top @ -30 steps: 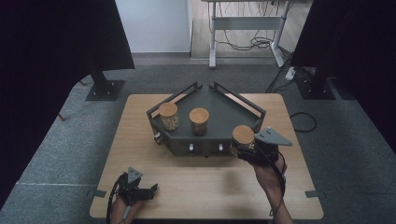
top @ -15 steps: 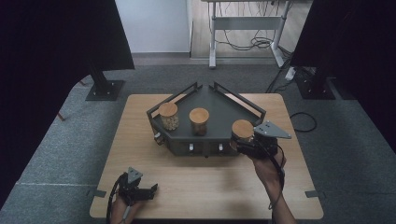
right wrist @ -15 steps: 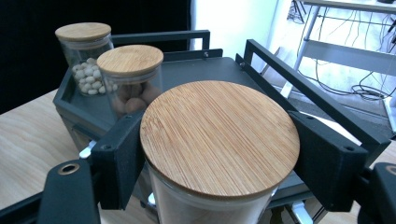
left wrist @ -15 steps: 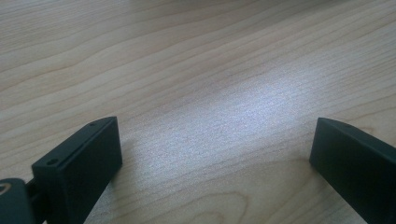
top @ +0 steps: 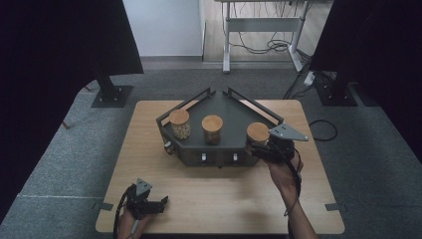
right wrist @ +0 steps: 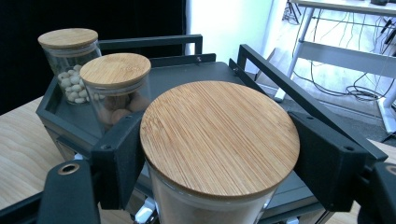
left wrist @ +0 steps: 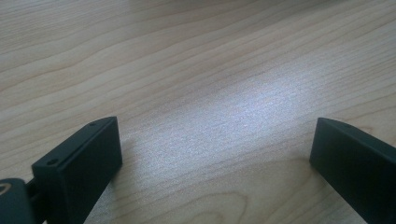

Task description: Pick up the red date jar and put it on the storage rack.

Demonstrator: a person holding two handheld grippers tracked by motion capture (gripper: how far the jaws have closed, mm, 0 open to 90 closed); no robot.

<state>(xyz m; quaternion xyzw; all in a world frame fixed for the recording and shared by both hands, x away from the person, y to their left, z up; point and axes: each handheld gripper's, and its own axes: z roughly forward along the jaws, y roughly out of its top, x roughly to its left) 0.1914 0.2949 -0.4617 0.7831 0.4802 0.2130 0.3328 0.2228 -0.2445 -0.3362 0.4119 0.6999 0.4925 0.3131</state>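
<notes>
1. We hold a jar [right wrist: 219, 154] with a round wooden lid. It sits at the right front corner of the dark rack [top: 219, 102] on the table [top: 224, 199].
2. Our right gripper [top: 263, 148] pinches the jar just under its lid, one black jaw on each side (the lid sticks out above them).
3. The jar stands straight up, so its long way goes up and down. The gripper comes at it from the side. The right hand is on it and the left is well apart, so we think the right hand should do the next move.
4. Two more jars, the middle jar [top: 212, 129] and the far jar [top: 179, 123], stand further left on the rack.
5. Our left gripper [top: 160, 204] rests at the near left edge, jaws spread wide with nothing between.
6. A second ago the right hand sat a bit further right and nearer us. Now it is tucked closer in to the rack. The left hand has stayed put.
</notes>
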